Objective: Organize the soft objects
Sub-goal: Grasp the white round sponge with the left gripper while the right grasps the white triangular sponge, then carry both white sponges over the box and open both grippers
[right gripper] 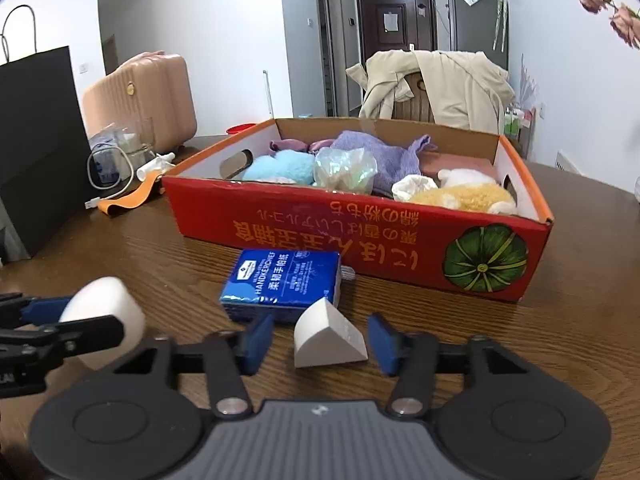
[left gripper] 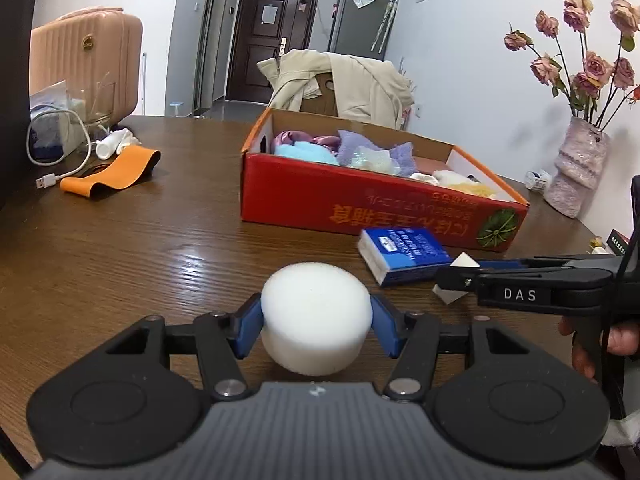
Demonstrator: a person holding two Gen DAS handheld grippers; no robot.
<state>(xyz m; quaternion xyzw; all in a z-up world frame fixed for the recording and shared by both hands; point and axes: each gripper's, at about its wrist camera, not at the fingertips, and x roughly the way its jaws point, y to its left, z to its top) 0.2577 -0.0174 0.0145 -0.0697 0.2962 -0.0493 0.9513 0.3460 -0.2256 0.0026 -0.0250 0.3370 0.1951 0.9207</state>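
The round white foam puck (left gripper: 315, 316) is clamped between the pads of the left gripper (left gripper: 316, 330), ready for the red cardboard box (right gripper: 360, 236). The white foam wedge (right gripper: 329, 334) stands on the table (right gripper: 520, 340), straddled by the open right gripper (right gripper: 320, 342), not yet squeezed.

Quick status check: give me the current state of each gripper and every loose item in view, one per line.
Left gripper: shut on white foam cylinder.
Right gripper: open, fingers either side of white foam wedge, not touching.
White foam wedge: resting on table.
Blue tissue pack: lying flat beside box.
Red cardboard box: open, holding soft items.
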